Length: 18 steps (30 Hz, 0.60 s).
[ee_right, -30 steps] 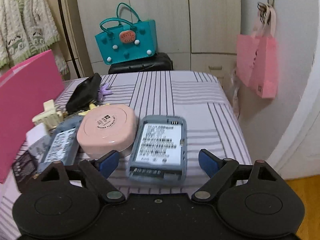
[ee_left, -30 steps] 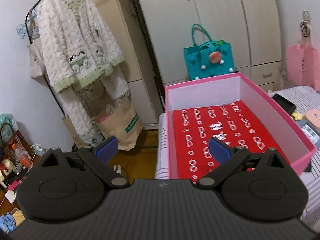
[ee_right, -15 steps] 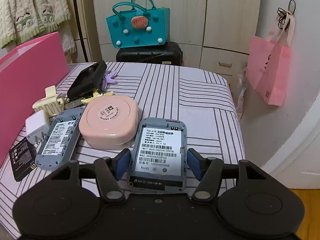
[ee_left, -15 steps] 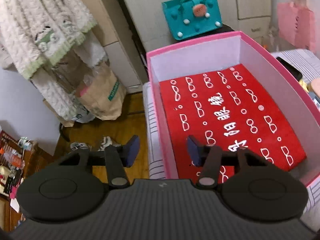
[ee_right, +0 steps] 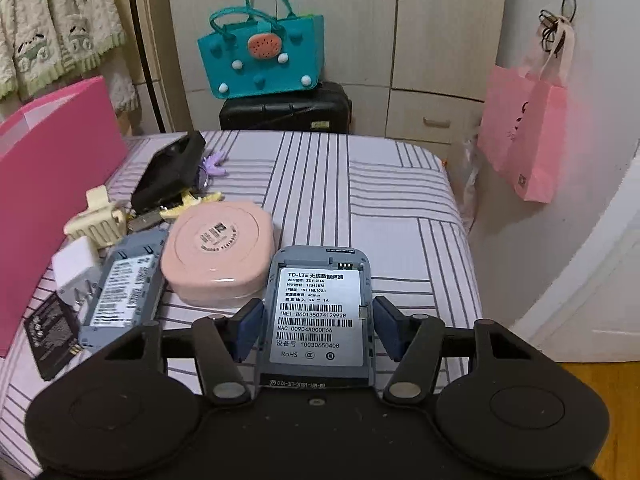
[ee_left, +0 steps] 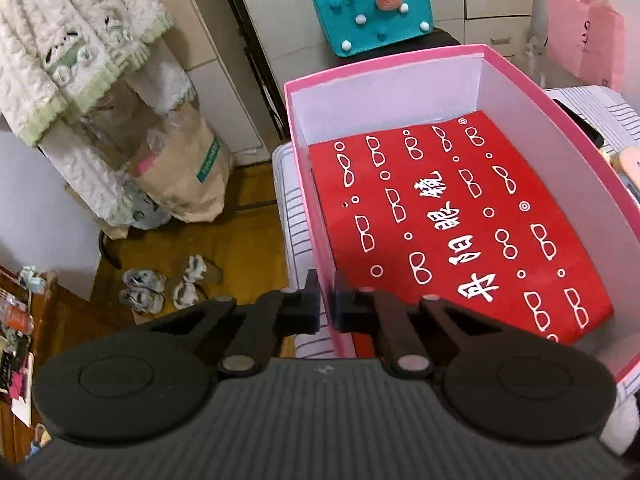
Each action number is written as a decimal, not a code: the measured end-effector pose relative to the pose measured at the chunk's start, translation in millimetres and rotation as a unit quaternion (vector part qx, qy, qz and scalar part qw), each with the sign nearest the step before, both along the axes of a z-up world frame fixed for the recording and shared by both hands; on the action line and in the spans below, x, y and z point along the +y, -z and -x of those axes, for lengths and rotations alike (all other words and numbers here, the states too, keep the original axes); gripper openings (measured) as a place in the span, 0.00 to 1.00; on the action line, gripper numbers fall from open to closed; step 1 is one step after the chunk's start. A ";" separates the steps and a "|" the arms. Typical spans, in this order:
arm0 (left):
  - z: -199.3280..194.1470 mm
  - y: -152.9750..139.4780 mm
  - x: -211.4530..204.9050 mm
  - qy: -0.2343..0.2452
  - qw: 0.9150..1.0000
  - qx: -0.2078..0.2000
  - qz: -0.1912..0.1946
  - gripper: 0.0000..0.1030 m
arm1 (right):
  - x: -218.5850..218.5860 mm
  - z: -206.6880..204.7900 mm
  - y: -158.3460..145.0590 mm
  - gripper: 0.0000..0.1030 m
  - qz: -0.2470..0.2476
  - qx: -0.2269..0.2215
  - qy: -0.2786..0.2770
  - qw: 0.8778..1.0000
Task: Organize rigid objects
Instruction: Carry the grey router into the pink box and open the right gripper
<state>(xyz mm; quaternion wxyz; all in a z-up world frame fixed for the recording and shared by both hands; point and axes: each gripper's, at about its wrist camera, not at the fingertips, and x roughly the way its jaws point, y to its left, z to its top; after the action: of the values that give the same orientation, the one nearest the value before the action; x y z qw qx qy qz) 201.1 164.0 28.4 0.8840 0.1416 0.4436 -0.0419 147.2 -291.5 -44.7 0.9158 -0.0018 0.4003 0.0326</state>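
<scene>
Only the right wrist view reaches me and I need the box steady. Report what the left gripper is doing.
Observer: The left gripper is shut, its fingers pinching the left side wall of the pink box.
Operator: My right gripper grips the grey router. Describe the box's inside.
Observer: A red sheet with white glasses drawings covers the bottom; I see no other item there.

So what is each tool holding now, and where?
Left tool: clamped on the pink box, at its near left wall. Right tool: grey router, by its long side edges.
</scene>
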 end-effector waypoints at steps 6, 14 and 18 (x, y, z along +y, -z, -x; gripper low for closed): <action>10.0 1.8 -3.1 -0.004 1.000 -0.027 -0.003 0.06 | 5.2 13.0 -19.8 0.63 0.001 -0.015 -0.006 1.000; 12.1 -8.2 12.8 -0.003 0.999 -0.016 0.045 0.05 | 34.9 22.2 -61.2 0.63 -0.042 -0.034 -0.052 0.997; 15.4 -10.0 9.7 0.008 0.999 -0.016 0.035 0.05 | 72.9 23.2 -96.8 0.63 -0.036 -0.039 -0.117 0.992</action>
<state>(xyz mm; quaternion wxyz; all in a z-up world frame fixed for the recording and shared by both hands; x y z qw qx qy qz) 185.7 173.6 38.3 0.8949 0.1144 0.4268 -0.0625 124.0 -218.6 52.1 0.9201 -0.0170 0.3599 0.1537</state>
